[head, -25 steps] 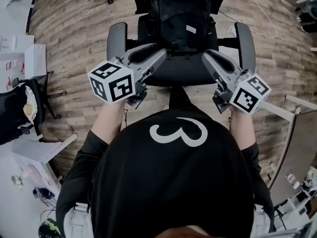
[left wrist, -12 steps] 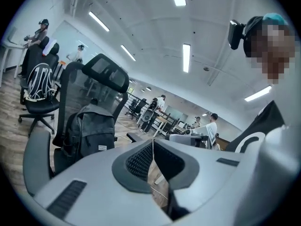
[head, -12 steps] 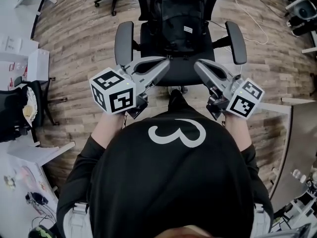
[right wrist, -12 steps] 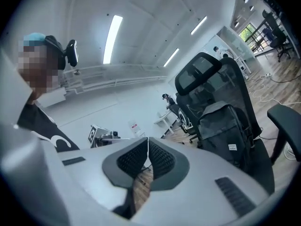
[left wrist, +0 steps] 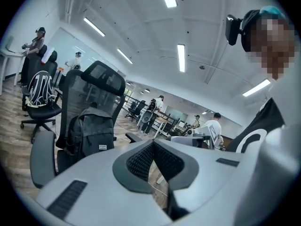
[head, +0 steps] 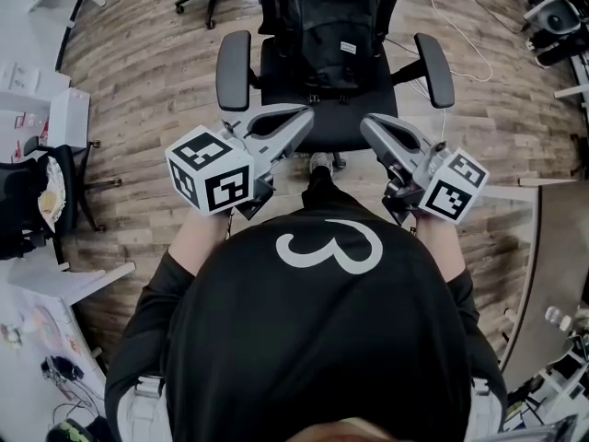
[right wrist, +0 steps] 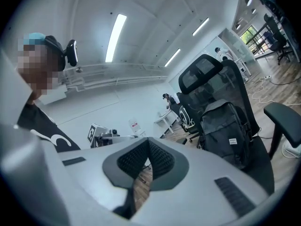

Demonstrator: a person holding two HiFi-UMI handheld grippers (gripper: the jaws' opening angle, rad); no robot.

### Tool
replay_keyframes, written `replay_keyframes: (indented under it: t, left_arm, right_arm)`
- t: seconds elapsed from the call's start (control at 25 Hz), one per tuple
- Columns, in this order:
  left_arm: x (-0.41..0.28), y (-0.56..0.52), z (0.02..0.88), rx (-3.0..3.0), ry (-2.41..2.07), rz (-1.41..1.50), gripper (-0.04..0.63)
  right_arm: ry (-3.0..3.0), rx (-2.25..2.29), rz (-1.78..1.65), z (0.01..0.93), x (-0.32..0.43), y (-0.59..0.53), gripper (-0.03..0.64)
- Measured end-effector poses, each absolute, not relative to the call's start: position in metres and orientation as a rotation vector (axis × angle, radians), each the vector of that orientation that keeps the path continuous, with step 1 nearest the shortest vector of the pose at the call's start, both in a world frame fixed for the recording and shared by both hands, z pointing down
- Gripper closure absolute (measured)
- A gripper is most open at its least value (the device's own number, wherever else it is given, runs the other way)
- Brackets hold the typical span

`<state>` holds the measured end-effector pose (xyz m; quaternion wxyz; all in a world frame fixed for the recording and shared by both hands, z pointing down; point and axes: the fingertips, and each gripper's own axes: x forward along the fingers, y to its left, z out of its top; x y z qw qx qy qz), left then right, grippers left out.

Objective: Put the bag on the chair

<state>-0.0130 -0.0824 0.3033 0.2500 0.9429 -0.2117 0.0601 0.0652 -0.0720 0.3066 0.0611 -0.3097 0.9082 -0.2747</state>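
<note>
A black backpack (head: 329, 28) stands upright on the seat of a black office chair (head: 331, 122), leaning on its backrest; it also shows as the backpack (left wrist: 90, 134) and the backpack (right wrist: 225, 132). My left gripper (head: 308, 111) is shut and empty, its tip over the seat's front left edge. My right gripper (head: 365, 122) is shut and empty at the seat's front right. Both are clear of the bag. In the gripper views the left gripper (left wrist: 153, 141) and right gripper (right wrist: 148, 140) show ribbed pads pressed together.
The chair's armrests (head: 234, 58) flank the seat on a wood floor (head: 147, 72). A white cable (head: 460, 26) lies on the floor at right. Another chair with a bag (head: 28, 205) stands at left by white desks (head: 46, 109). People stand in the far room.
Both grippers closed and drew back from the chair toward me. The view shifted, so the chair with the backpack sits further away.
</note>
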Motion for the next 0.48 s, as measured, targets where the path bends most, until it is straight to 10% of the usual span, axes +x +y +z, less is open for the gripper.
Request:
replay_keyframes:
  t: [0.48]
  left_arm:
    - [-0.018,-0.061,0.309,2.556,-0.553,0.155,0.580]
  right_arm:
    - [2.663,-0.881,-0.942,0.311,0.062,-0.058,0.592]
